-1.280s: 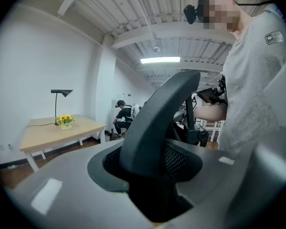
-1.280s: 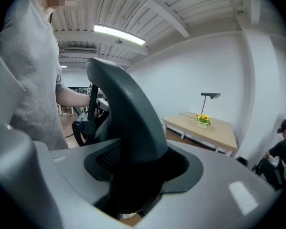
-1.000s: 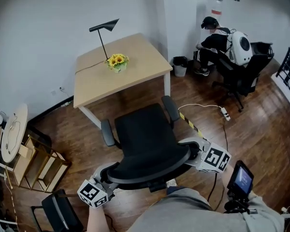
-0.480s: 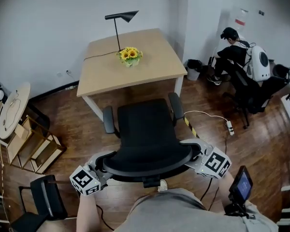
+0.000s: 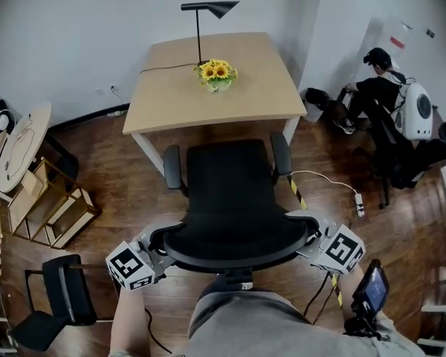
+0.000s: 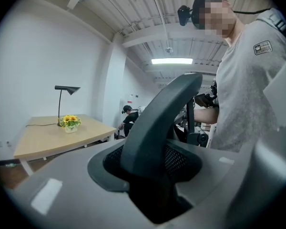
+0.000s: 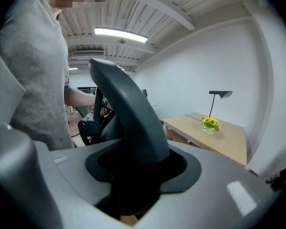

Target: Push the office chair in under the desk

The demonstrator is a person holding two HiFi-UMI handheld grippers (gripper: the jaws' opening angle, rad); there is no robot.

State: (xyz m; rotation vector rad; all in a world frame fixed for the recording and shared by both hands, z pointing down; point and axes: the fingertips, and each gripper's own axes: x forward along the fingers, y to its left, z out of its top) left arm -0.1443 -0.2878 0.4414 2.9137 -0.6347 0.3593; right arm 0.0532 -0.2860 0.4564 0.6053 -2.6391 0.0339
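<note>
1. The desk [image 5: 208, 99], bearing sunflowers [image 5: 216, 73] and a lamp [image 5: 208, 10], fills the upper centre; a seated person [image 5: 379, 88] is at upper right.
2. The office chair [image 5: 227, 192] stands mid-frame, its seat front at the desk's near edge.
3. The left gripper [image 5: 157, 248] and right gripper [image 5: 309, 238] each hold one end of the backrest rim, jaws closing on it.

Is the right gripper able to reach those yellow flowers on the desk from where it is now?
Probably not. The right gripper has its fingers closing on the chair back, and the whole chair stands between it and the flowers on the desk.
</note>
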